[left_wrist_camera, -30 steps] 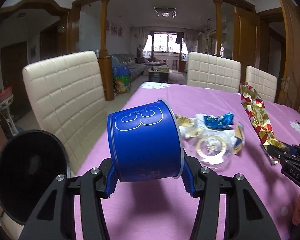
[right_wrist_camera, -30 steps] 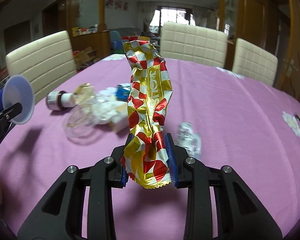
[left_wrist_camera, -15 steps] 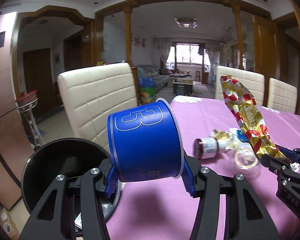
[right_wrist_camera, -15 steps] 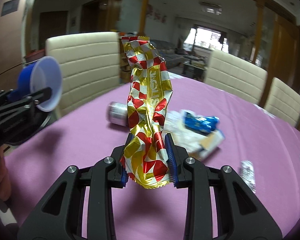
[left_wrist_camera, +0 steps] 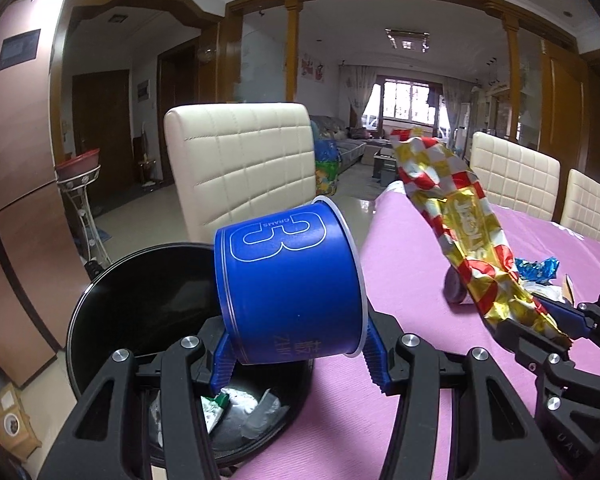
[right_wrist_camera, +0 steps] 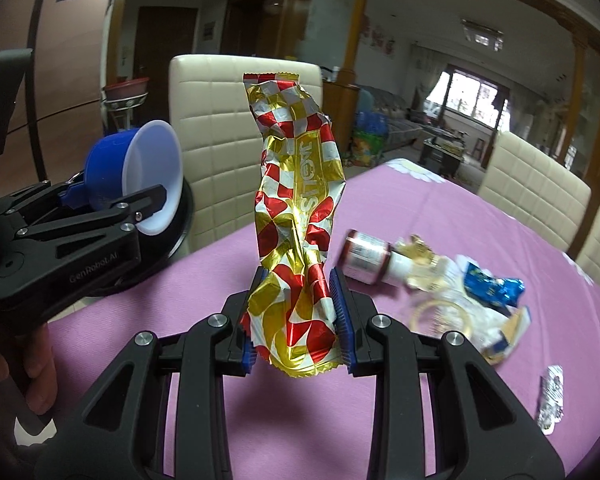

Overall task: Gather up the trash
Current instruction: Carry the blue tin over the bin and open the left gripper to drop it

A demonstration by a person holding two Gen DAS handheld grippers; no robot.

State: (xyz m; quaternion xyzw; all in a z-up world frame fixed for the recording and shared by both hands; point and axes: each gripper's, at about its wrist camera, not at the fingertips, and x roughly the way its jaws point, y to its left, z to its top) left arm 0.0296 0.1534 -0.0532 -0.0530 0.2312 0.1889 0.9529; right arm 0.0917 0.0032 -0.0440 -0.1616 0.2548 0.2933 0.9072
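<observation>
Crinkled gold-red checkered wrapper [right_wrist_camera: 300,216] stands upright, creased.

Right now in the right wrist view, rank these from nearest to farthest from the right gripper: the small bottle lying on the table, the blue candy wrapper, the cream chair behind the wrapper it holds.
1. Small bottle, just right of the right gripper, on its side.
2. Blue candy wrapper, further right, in the litter pile.
3. Cream chair, beyond the table edge.

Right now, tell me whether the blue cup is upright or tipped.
Tipped. The blue cup lies on its side in the left gripper, its white mouth facing sideways toward the right gripper, above the black bin.
</observation>
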